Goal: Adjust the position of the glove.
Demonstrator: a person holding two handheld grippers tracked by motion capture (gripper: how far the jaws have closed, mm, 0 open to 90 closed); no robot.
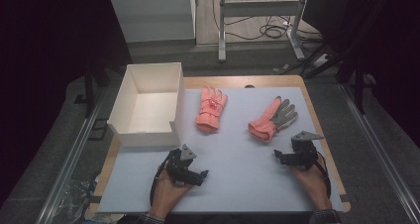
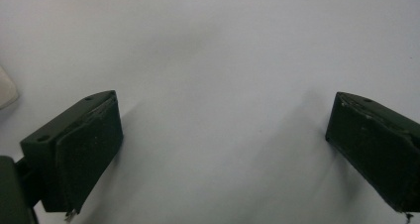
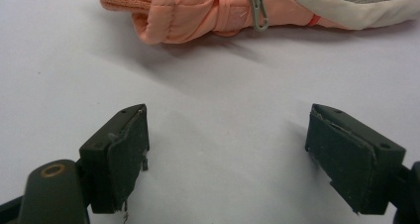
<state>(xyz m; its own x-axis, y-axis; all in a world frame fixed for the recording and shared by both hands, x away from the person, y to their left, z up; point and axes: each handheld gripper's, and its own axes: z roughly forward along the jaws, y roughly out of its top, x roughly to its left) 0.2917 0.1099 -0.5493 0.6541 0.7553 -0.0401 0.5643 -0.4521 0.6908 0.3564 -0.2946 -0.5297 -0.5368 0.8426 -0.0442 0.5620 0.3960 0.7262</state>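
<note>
White open-topped box [image 1: 148, 107] sits at the left edge of the pale table mat [image 1: 237, 154], the wooden tabletop [image 1: 267, 79] showing beyond it; metal frame legs [image 1: 222, 30] and loose cables [image 1: 275, 30] on the floor behind.

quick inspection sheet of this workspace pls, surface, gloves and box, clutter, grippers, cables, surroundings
surface: pale mat on a wooden table
job's things: left pink glove back up; right pink glove grey palm up; open white box, nothing seen inside
clutter: nothing seen on the mat
grippers: left gripper and right gripper both open, holding nothing
cables: black cable at the left gripper; cables on the floor
surroundings: metal frame, dark room
</note>
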